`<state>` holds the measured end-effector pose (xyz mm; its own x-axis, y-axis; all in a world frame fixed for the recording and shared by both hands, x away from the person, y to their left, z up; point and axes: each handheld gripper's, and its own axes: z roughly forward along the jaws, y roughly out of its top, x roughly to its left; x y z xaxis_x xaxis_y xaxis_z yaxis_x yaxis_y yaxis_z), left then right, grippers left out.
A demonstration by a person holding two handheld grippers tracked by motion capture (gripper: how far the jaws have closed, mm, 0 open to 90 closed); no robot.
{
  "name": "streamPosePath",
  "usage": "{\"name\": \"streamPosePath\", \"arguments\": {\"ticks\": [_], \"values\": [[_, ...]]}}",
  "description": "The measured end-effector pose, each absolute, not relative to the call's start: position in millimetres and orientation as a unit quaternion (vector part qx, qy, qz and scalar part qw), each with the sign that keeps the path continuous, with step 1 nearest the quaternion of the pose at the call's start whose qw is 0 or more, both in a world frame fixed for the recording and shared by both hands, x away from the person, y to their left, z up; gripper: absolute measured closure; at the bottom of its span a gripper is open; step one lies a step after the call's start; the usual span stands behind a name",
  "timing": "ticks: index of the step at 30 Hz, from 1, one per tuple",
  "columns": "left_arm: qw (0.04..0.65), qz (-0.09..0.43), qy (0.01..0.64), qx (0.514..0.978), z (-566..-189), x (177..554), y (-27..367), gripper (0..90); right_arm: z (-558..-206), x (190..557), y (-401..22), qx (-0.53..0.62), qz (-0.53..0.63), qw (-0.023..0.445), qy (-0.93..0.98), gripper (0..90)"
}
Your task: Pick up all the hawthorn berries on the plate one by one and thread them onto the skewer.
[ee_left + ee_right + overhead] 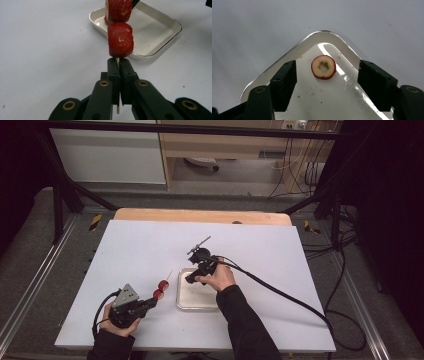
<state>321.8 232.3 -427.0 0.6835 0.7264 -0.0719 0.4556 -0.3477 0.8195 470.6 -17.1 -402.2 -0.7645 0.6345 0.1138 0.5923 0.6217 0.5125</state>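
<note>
My left gripper [152,301] [119,61] is shut on the lower end of a thin wooden skewer [117,60], low over the table's front left. Two red strawberry pieces [120,39] [161,289] are threaded on the skewer, whose bare tip [169,274] points toward the back right. My right gripper [191,279] [328,68] hangs over the shallow white tray [182,304] [322,32] with its jaws wide apart. A red-skinned ring slice with a hole in its middle [323,67] lies flat in the tray's corner, between the pads and touching neither.
The tray [175,23] rests on a white board [140,245] with a wooden edge [200,215] at the back. A black cable [280,292] trails from the right gripper toward the right edge. Small crumbs dot the tray floor [312,94]. Black frame bars [60,195] flank the table.
</note>
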Motion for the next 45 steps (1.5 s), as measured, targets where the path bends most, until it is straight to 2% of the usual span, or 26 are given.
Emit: {"name": "streamPosePath", "arguments": {"ticks": [10,27,37,45], "values": [[0.436,0.153,0.366,0.807,-427.8,322.7,231.1,87.9,-417.0,482.9,-6.5,0.343,0.241,0.029,0.908,44.3],[0.433,0.152,0.363,0.811,-428.3,322.9,229.4,87.9,-422.3,487.7,-6.0,0.347,0.244,0.005,0.905,60.6],[0.435,0.155,0.364,0.809,-427.8,322.2,229.0,87.9,-410.6,482.9,-10.2,0.354,0.253,0.007,0.9,61.3],[0.434,0.157,0.362,0.81,-427.2,321.3,227.5,87.9,-394.8,462.8,-21.3,0.363,0.283,0.01,0.888,61.3]]}}
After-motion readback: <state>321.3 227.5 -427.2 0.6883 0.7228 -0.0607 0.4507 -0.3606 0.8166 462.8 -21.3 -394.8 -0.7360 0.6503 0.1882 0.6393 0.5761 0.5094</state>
